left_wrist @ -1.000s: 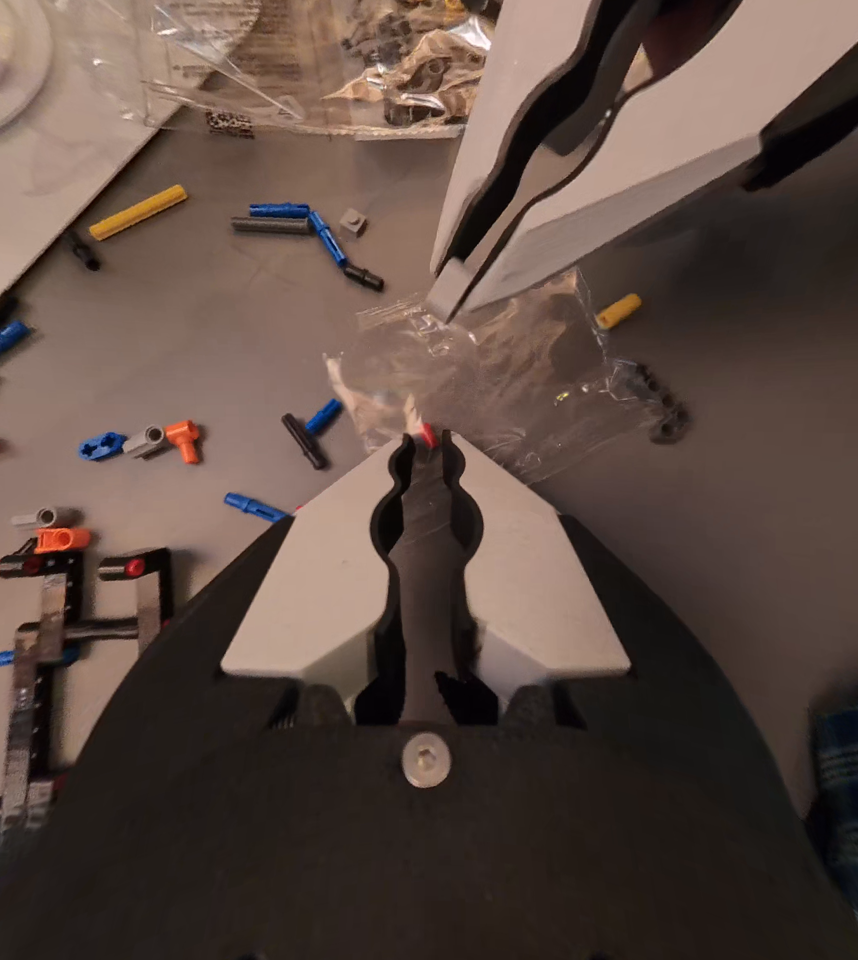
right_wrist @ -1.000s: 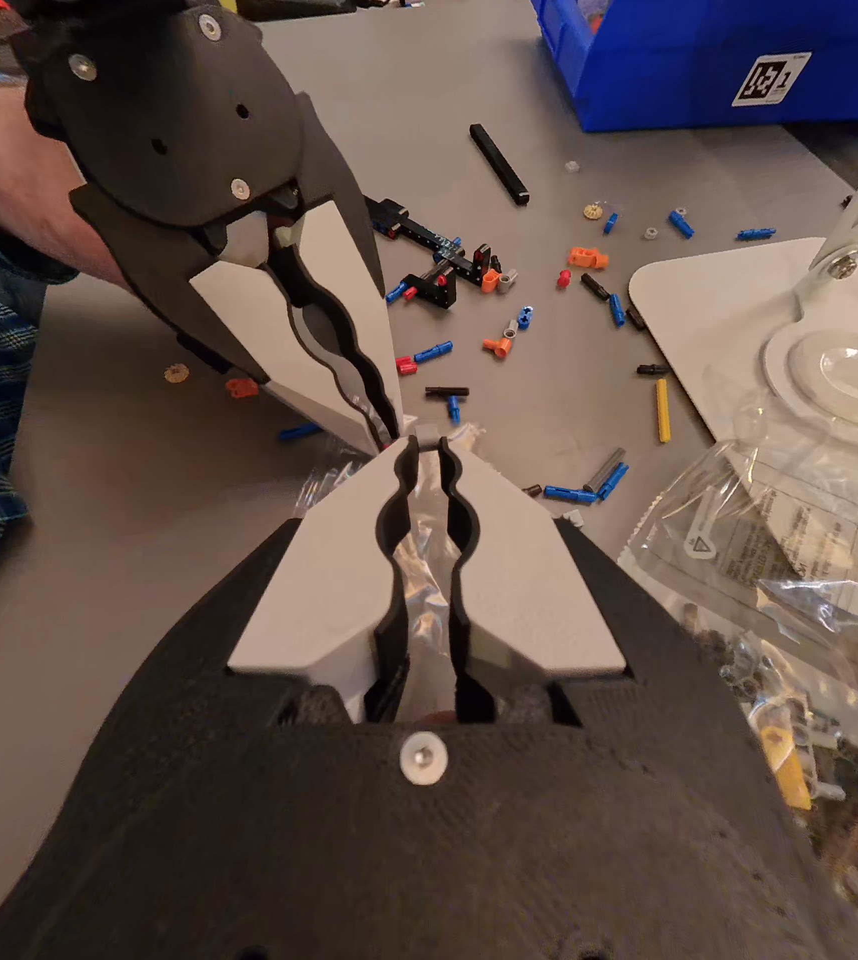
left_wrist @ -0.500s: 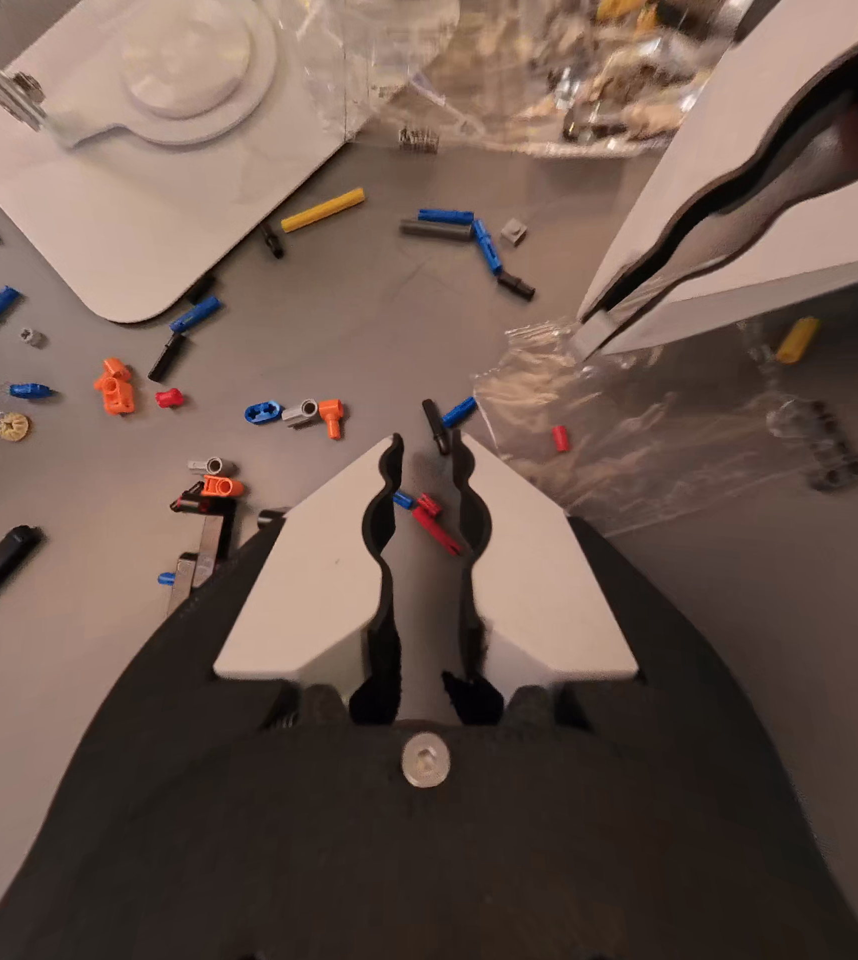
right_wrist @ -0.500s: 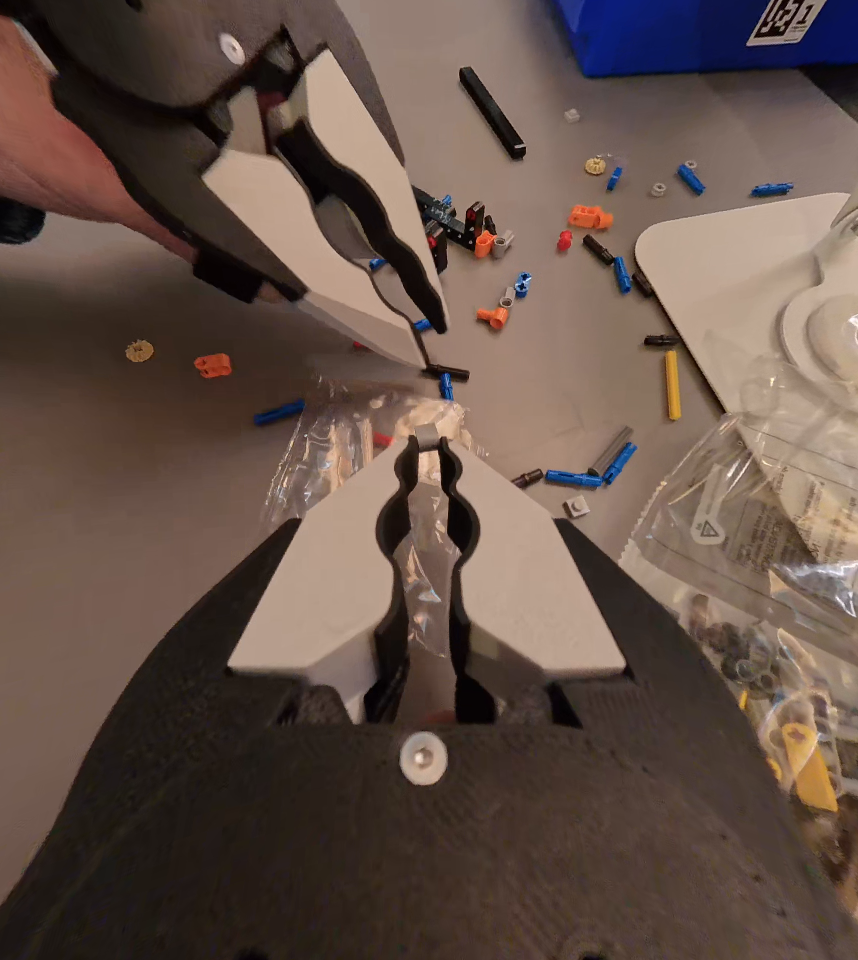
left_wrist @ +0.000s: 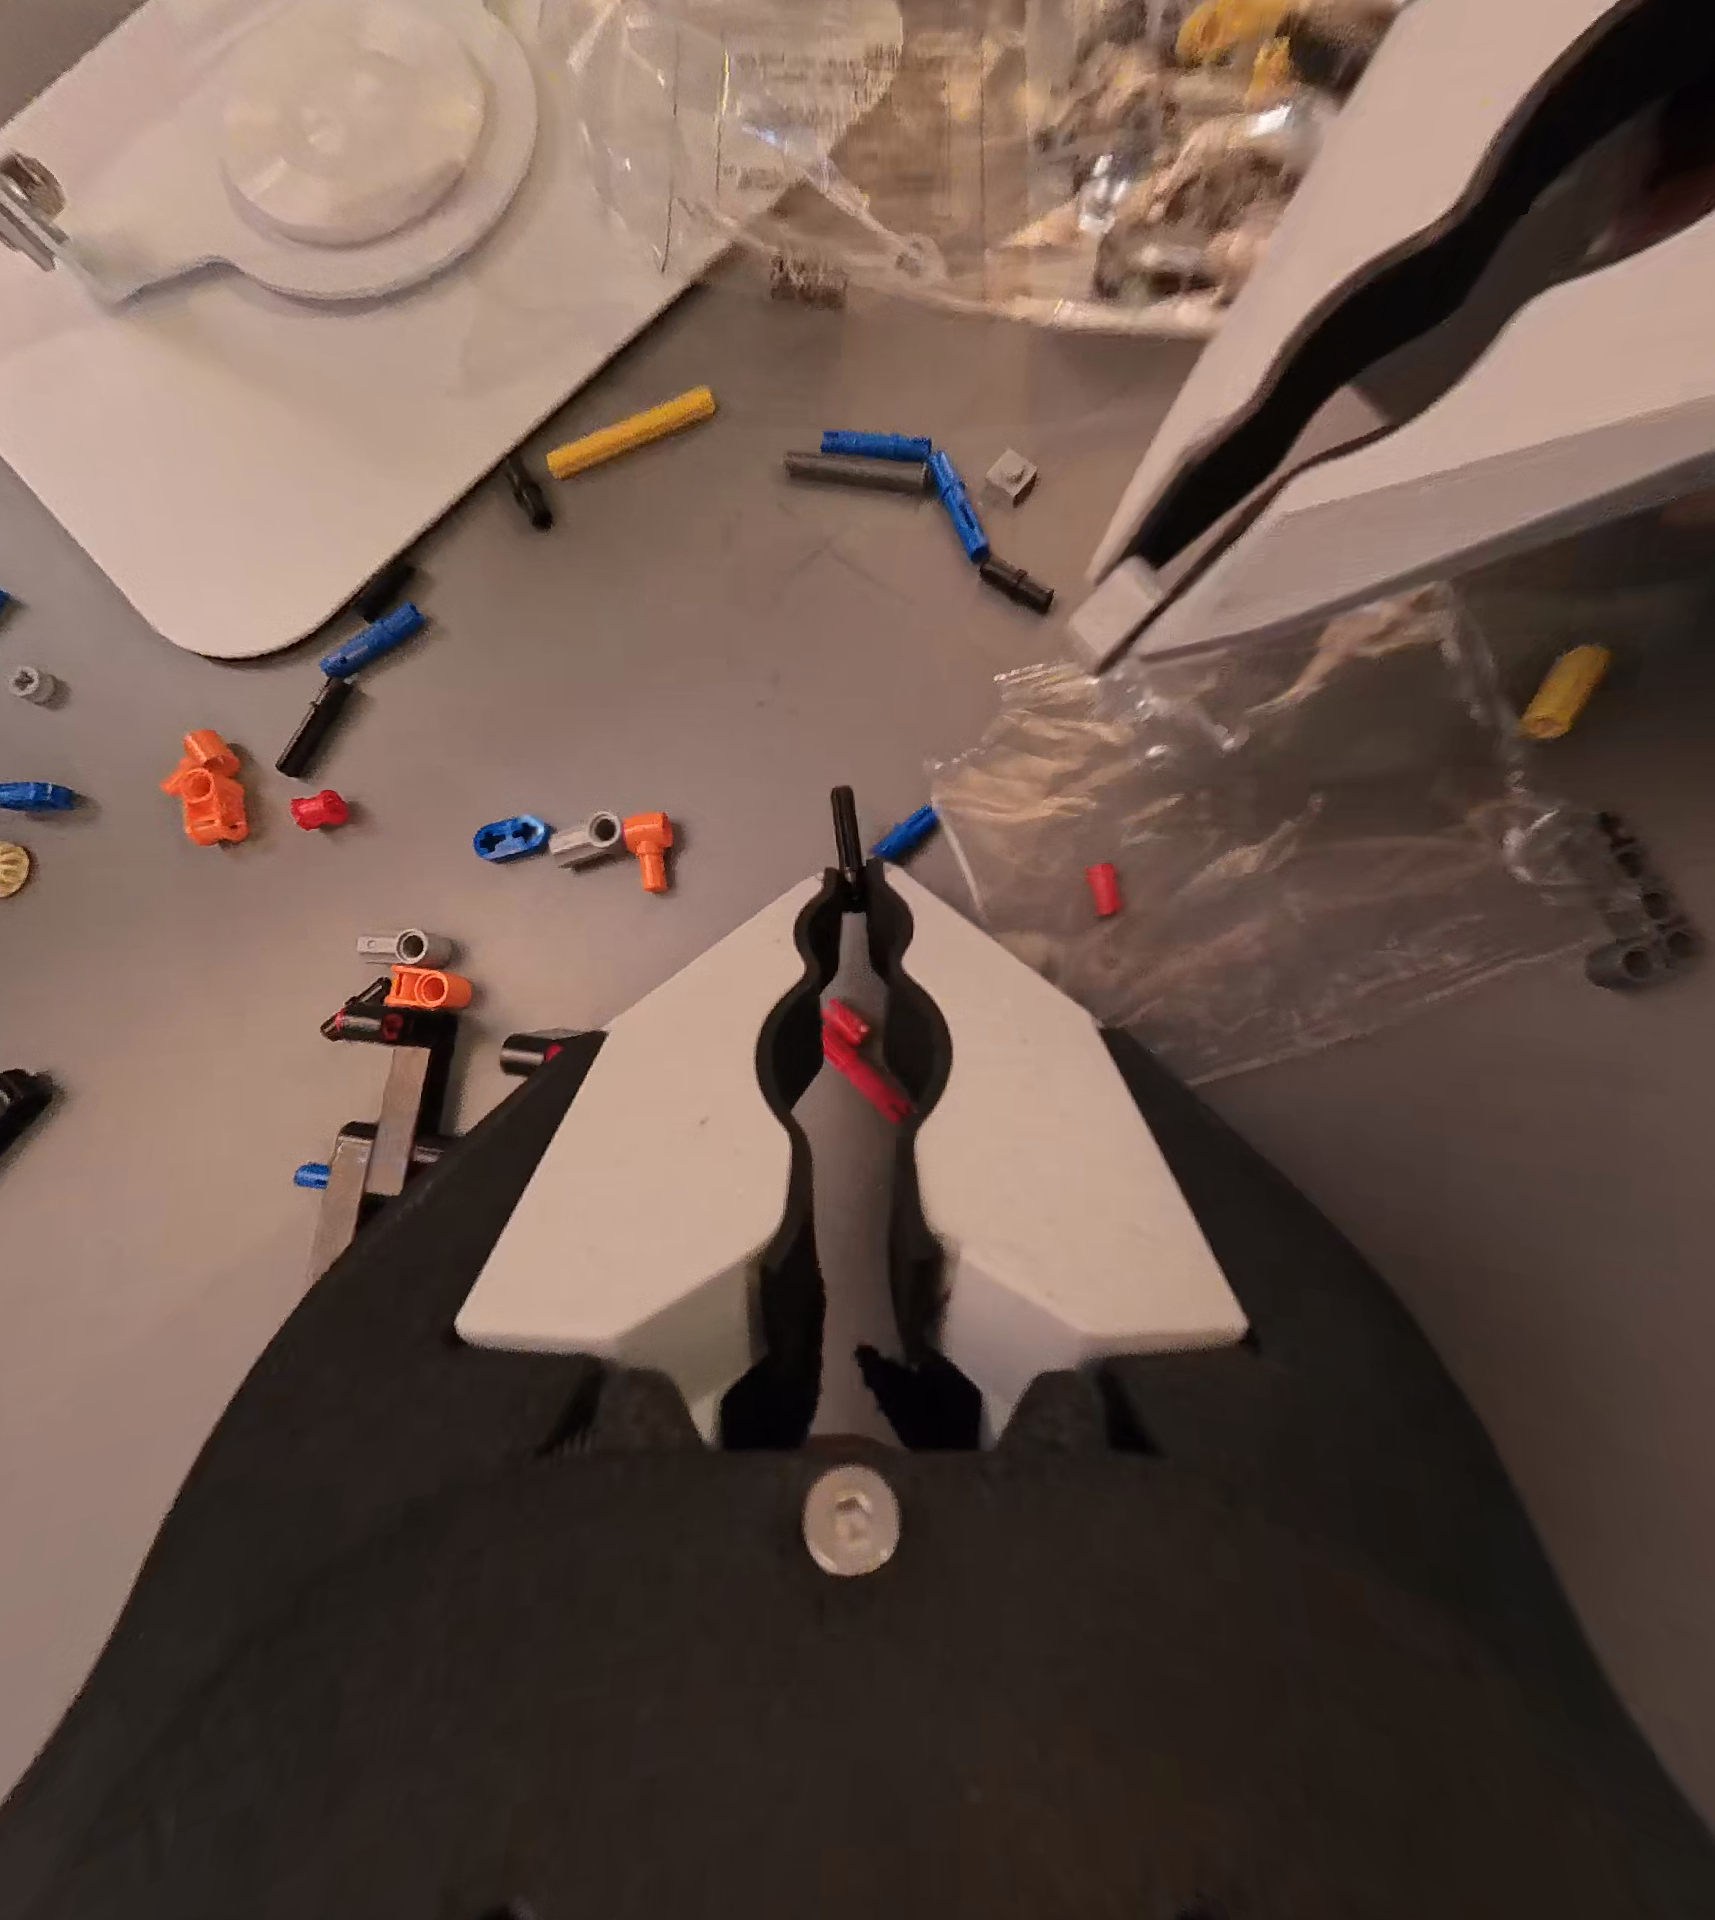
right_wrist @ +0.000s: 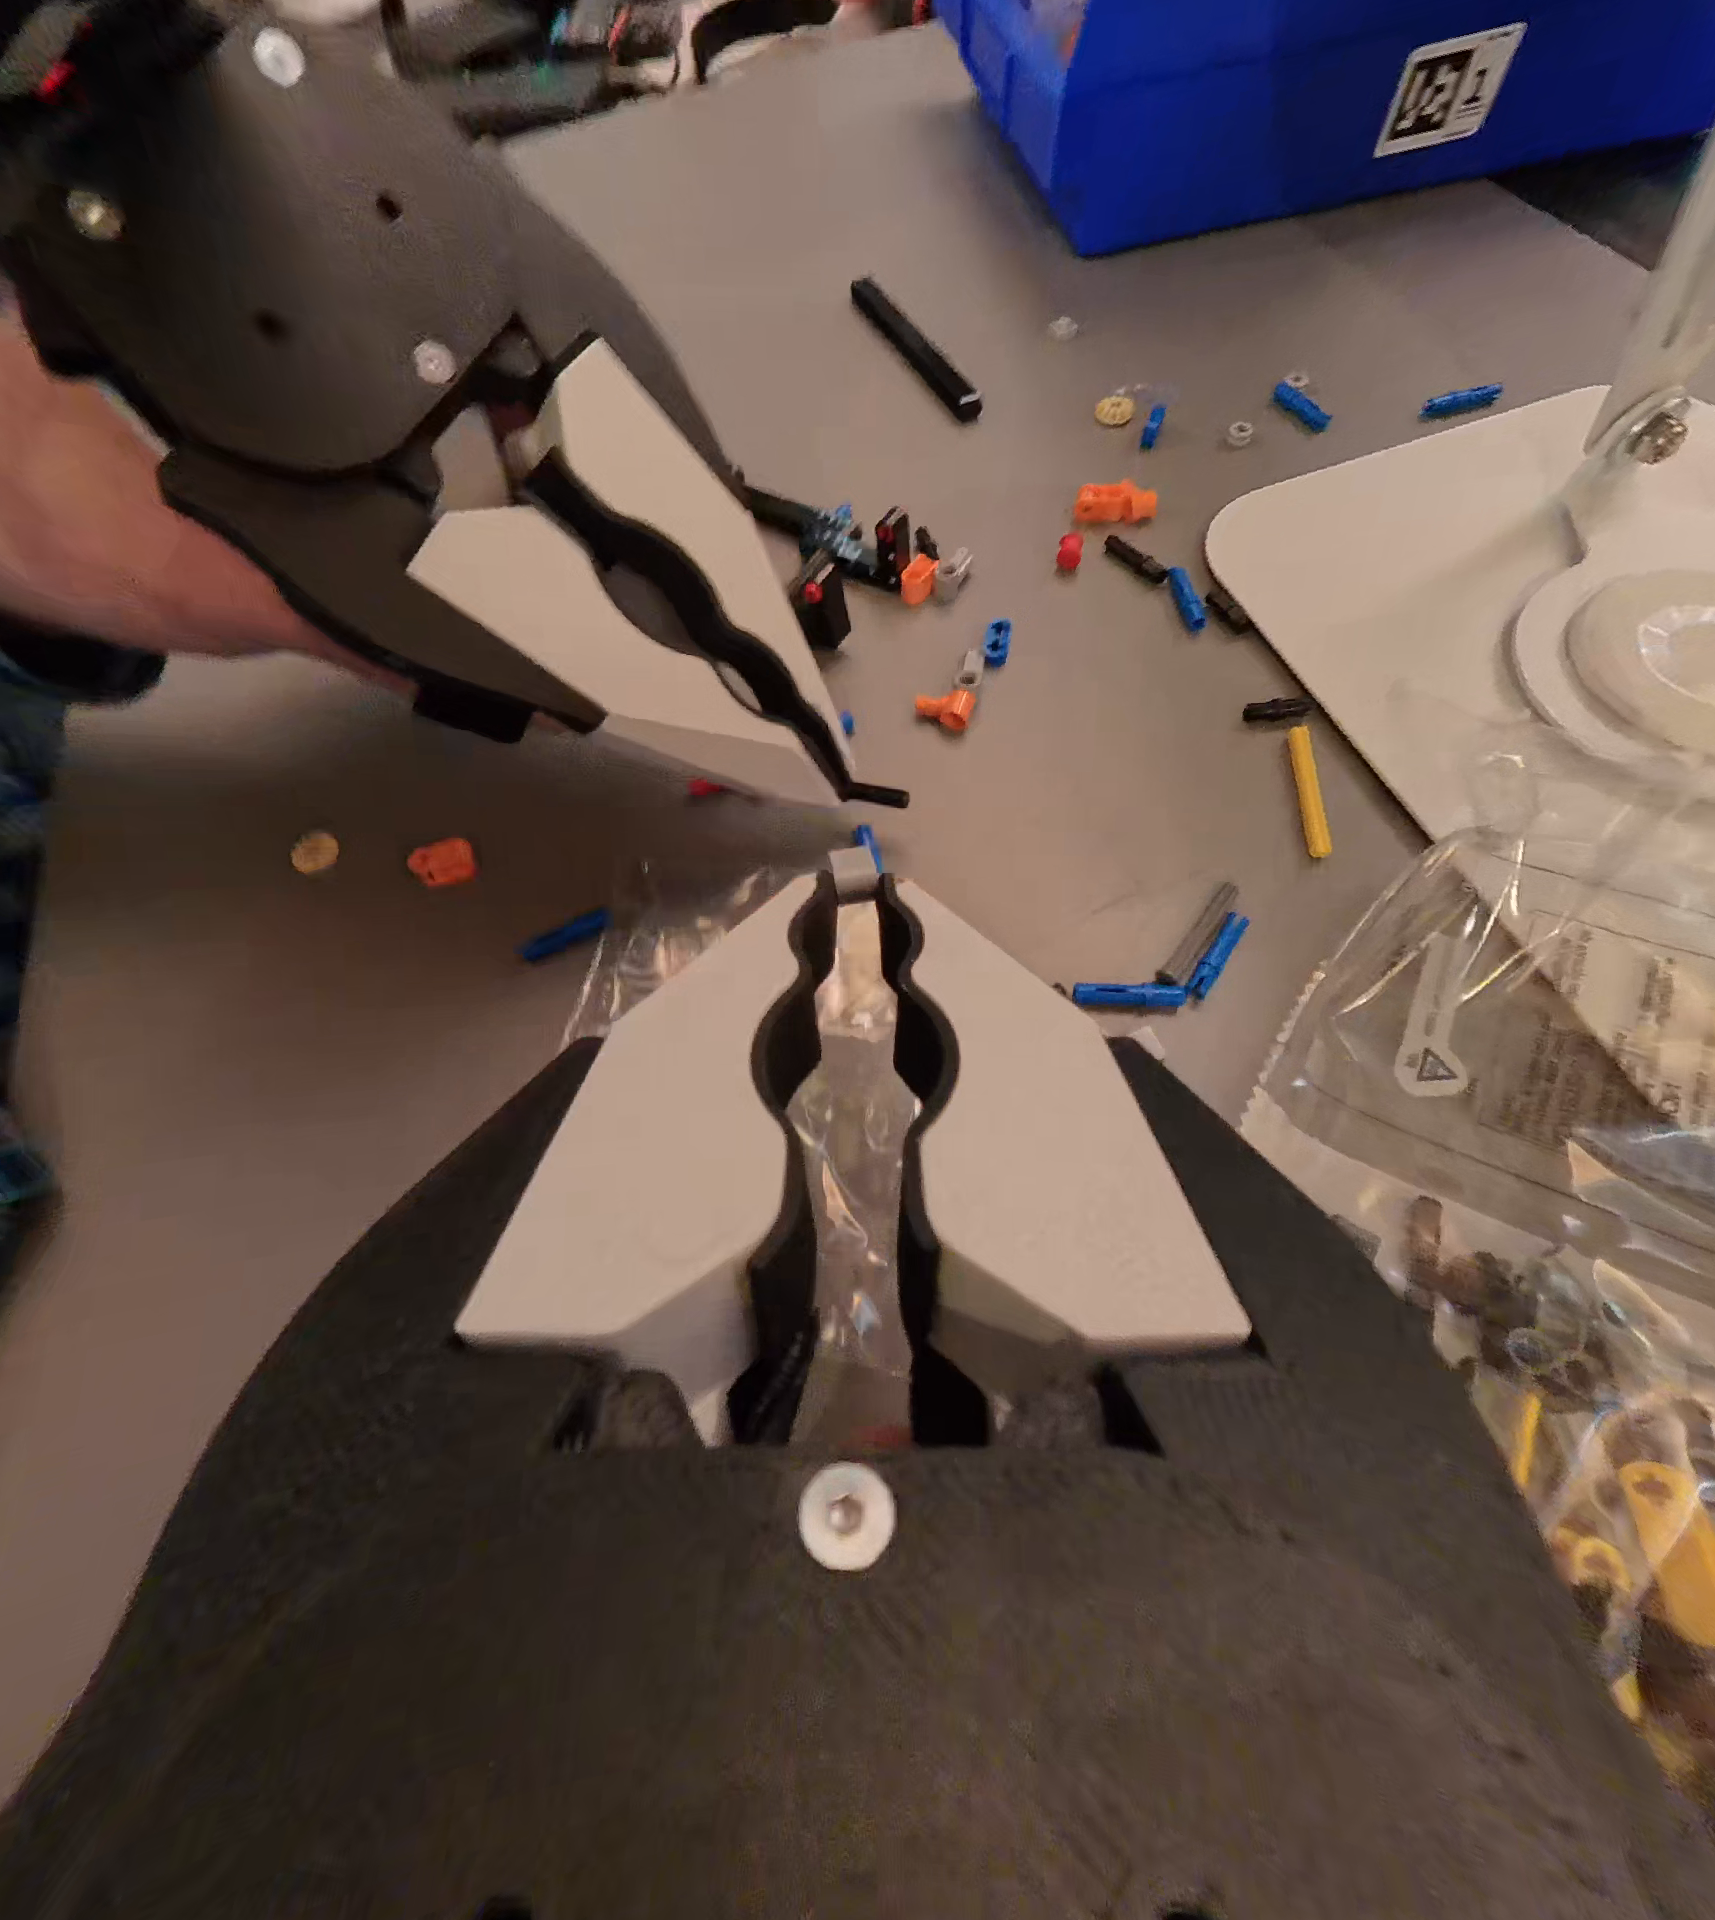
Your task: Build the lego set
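My left gripper [left_wrist: 848, 883] is shut on a short black pin [left_wrist: 842, 826] that sticks out past its tips, low over the grey table. It also shows in the right wrist view [right_wrist: 845, 792] with the black pin [right_wrist: 879, 797]. My right gripper [right_wrist: 854, 888] is shut on a small grey piece [right_wrist: 853, 868]; in the left wrist view it [left_wrist: 1107, 629] hangs at the upper right with the grey piece [left_wrist: 1123, 608]. A small clear bag [left_wrist: 1268, 862] holding a red piece [left_wrist: 1102, 890] lies under the right gripper. A black part-built frame [left_wrist: 385, 1091] lies to the left.
Loose blue, orange, red, grey and yellow pieces lie scattered over the table [left_wrist: 728, 644]. A white stand base [right_wrist: 1404, 582] sits at the right, with full parts bags [right_wrist: 1580, 1299] beside it. A blue bin [right_wrist: 1248, 114] stands at the back. A person's forearm [right_wrist: 53, 540] is at the left.
My left gripper let go of the small clear bag, opened, pulled back toward the loose pieces and shut on the black pin. My right gripper kept the grey piece and stayed over the bag.
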A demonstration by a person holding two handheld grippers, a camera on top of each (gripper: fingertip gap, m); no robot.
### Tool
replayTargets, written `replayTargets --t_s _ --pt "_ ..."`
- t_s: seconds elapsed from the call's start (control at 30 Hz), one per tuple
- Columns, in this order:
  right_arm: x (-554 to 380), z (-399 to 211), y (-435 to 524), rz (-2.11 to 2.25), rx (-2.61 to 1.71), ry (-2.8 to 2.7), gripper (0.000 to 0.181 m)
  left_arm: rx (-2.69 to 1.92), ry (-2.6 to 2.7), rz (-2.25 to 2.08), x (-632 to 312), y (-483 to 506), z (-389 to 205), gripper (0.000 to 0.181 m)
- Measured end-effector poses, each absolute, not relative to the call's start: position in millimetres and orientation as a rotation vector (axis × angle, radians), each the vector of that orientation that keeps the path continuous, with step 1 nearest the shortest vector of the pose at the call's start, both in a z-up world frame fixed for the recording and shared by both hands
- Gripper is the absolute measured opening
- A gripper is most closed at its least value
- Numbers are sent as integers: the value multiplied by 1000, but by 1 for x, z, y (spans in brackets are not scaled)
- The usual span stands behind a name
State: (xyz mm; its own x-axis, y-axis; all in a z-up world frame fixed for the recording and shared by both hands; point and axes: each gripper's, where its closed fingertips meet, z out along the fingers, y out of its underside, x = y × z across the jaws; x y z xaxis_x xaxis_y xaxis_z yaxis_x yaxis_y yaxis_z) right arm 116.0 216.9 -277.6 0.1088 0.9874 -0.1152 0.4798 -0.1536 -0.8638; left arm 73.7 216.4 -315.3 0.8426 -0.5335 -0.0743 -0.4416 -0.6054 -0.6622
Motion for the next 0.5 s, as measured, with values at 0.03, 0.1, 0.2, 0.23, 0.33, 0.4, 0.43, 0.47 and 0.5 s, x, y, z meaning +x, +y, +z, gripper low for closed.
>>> replayTargets --t_s 0.03,0.1,0.2,0.23,0.33,0.4,0.43,0.47,0.5 --pt "115 -274 220 1000 -1741 -1398 6 -2299 684 -218 77 216 -309 2" --pt "113 -268 225 1058 -1762 -1325 5 -2259 631 -297 82 216 -293 1" --pt "109 -260 230 1089 -1757 -1253 5 -2206 584 -398 91 215 -272 2" --pt "108 -258 233 1079 -1751 -1236 5 -2198 570 -430 94 215 -268 1" --pt "107 -253 237 1067 -1733 -1194 6 -2185 534 -508 99 215 -262 1" --pt "106 -251 238 1066 -1726 -1177 5 -2177 506 -554 103 215 -261 1" --pt "106 -250 238 1065 -1724 -1174 5 -2176 492 -571 104 215 -260 1" --pt "105 -250 238 1065 -1720 -1171 5 -2179 486 -579 104 216 -261 1" --pt "105 -249 238 1064 -1719 -1167 5 -2171 479 -583 105 217 -260 1"
